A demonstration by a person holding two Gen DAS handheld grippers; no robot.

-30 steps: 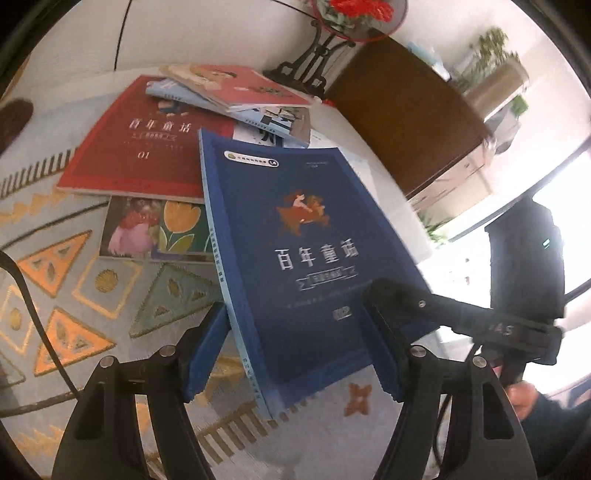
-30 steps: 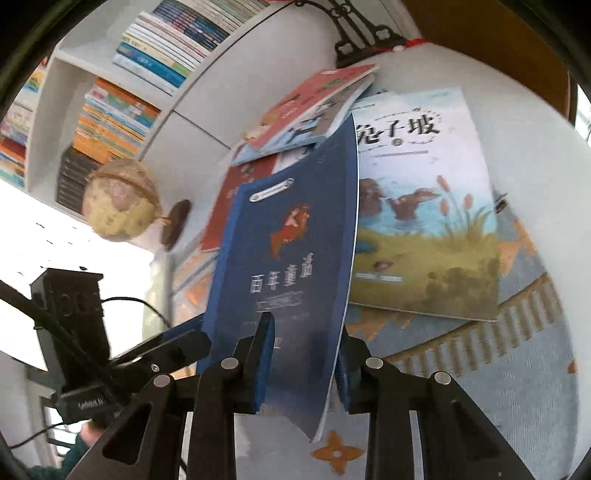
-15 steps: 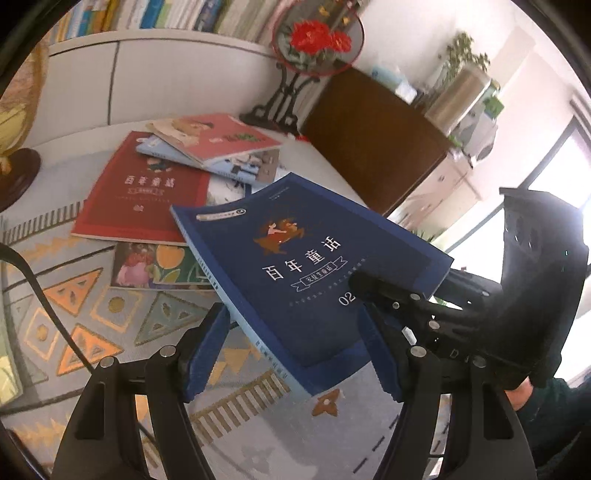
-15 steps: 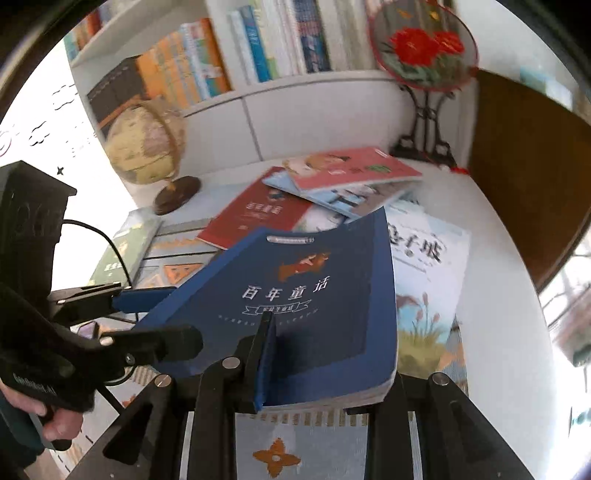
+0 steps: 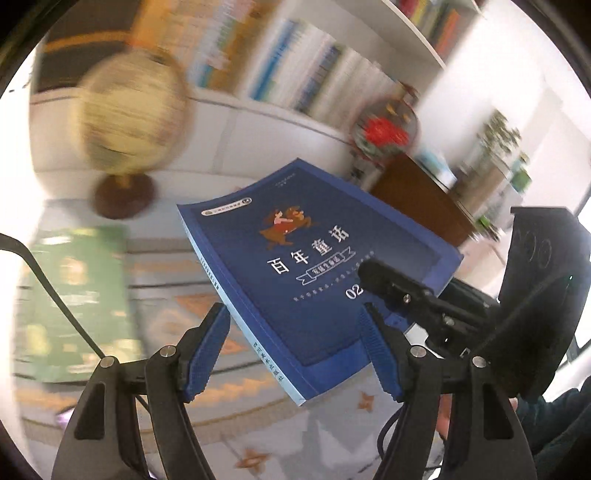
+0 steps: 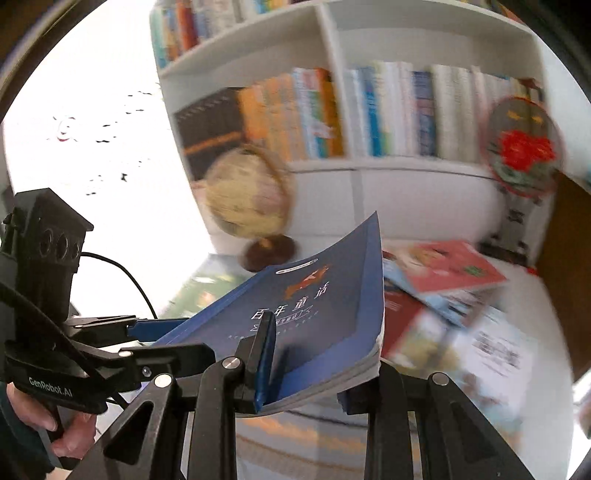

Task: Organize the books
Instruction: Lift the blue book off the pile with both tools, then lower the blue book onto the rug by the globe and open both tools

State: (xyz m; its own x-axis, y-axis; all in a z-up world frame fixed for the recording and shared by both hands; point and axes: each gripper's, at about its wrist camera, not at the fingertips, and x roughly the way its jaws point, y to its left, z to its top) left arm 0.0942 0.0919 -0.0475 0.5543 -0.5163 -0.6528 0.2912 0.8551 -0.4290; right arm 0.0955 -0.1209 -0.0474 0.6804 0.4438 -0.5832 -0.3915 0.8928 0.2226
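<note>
A dark blue book (image 5: 314, 266) with white Chinese title hangs in the air above the table, cover up. My right gripper (image 6: 306, 373) is shut on its near edge, one finger on the cover and the other underneath. In the left wrist view that gripper (image 5: 391, 288) clamps the book's right side. My left gripper (image 5: 295, 332) stands open, with the book's near corner lying between its fingers; I cannot see the pads pressing it. From the right wrist view the left gripper (image 6: 173, 339) sits at the book's left edge.
A globe (image 6: 247, 195) stands by a white bookshelf (image 6: 332, 33) full of upright books. A round red-flower ornament (image 6: 524, 151) is at the right. A red book (image 6: 443, 269) tops a loose pile on the table; a green book (image 5: 74, 295) lies left. A brown cabinet (image 5: 417, 199) stands behind.
Both grippers have risen with the blue book, lifting it off the patterned cloth. The book turned from tilted on edge to nearly flat, and both views swung up toward the shelf.
</note>
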